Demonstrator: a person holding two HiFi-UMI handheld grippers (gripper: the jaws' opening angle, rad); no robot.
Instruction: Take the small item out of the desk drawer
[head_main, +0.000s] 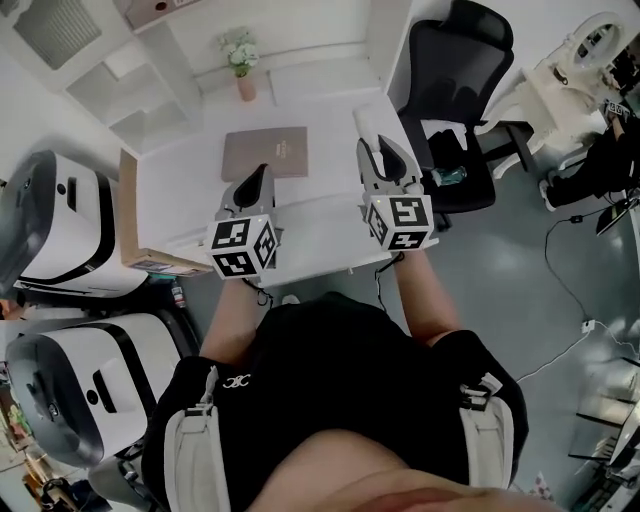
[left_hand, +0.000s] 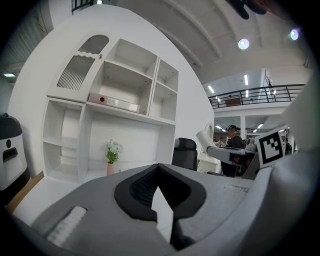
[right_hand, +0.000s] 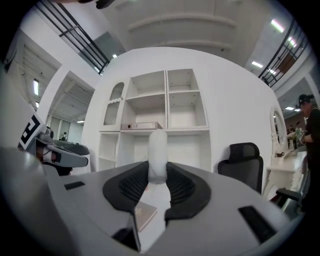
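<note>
While both grippers hover above the white rectangular desk (head_main: 180, 190), the right gripper (head_main: 368, 145) clamps a small, smooth white round-ended cylinder (head_main: 362, 121), which juts past its tips, clear of the desktop. The left gripper (head_main: 262, 172) is pinched together, empty. The item seems already out of the drawer. The next move likely calls for setting it on bare desktop near the flat brown book (head_main: 265, 152).

white item (right_hand: 157, 147): lower end hidden inside right gripper (right_hand: 157, 174); binder (right_hand: 141, 126) label too small to read
</note>
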